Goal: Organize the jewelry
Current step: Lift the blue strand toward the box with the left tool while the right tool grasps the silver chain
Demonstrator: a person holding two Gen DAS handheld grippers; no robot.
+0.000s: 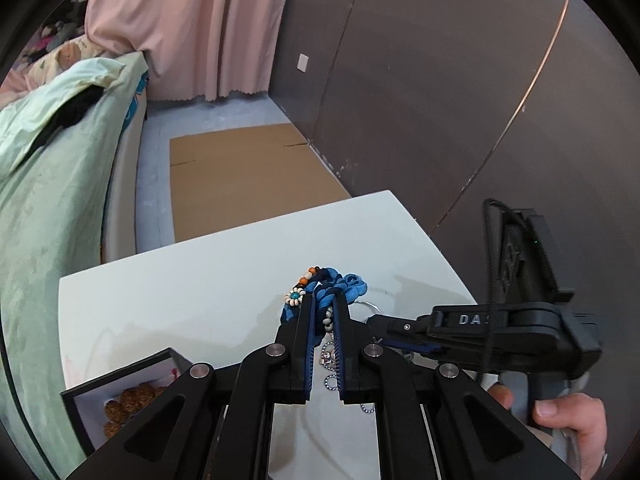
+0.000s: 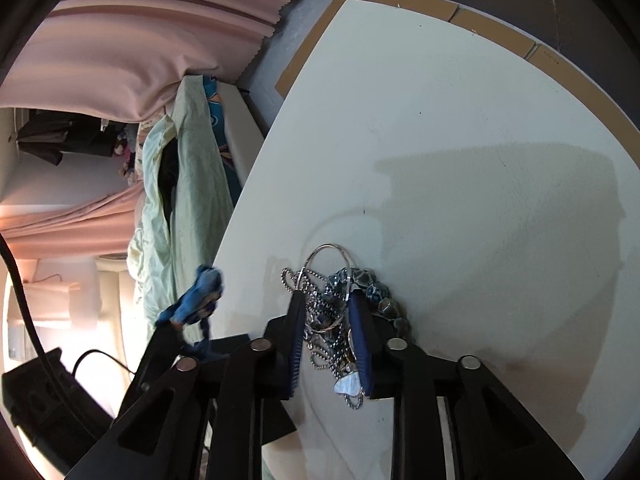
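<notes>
My left gripper (image 1: 323, 300) is shut on a blue braided cord necklace with coloured beads (image 1: 332, 286), held above the white table (image 1: 200, 292). The same necklace shows at the left of the right wrist view (image 2: 200, 296). My right gripper (image 2: 326, 300) sits low over a tangled pile of silver ball chains (image 2: 320, 320), a thin silver hoop (image 2: 330, 252) and a dark blue-green stone bracelet (image 2: 372, 284). Its jaws are partly closed around the chains; whether they grip is unclear. The right gripper also shows in the left wrist view (image 1: 384, 322).
An open box (image 1: 120, 396) holding brown bead jewelry stands at the table's near left. A bed with a green cover (image 1: 52, 184) lies left of the table. Cardboard (image 1: 240, 176) lies on the floor beyond it, next to a dark wall (image 1: 440, 100).
</notes>
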